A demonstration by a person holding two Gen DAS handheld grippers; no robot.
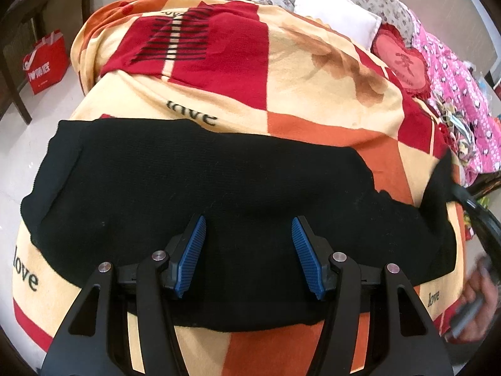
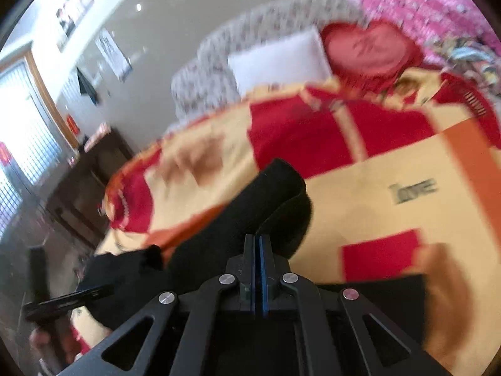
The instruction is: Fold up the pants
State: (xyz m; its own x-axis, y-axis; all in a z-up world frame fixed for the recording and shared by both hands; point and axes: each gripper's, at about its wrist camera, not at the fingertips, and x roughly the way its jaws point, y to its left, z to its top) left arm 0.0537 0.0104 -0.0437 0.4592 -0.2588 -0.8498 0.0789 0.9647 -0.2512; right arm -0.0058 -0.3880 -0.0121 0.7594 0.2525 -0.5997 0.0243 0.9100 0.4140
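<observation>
On the blanket (image 1: pixel 313 100), one pants (image 1: pixel 203 169); left gripper (image 1: pixel 249 250) fingers spread, right gripper (image 2: pixel 258 250) fingers pressed together.

The pants (image 1: pixel 200 181) were matt black knit cloth, finely ribbed. The blanket (image 1: pixel 313 100) beneath looked soft, fleecy. The left gripper (image 1: pixel 249 257) had ridged blue rubbery pads (image 1: pixel 191 257), matt black plastic arms and shiny metal pins (image 1: pixel 159 254).

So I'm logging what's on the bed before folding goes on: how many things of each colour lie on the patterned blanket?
Black: 1, the pants
White: 1, the pillow
Red: 1, the heart cushion
Pink: 1, the spotted cloth
Total: 4
</observation>
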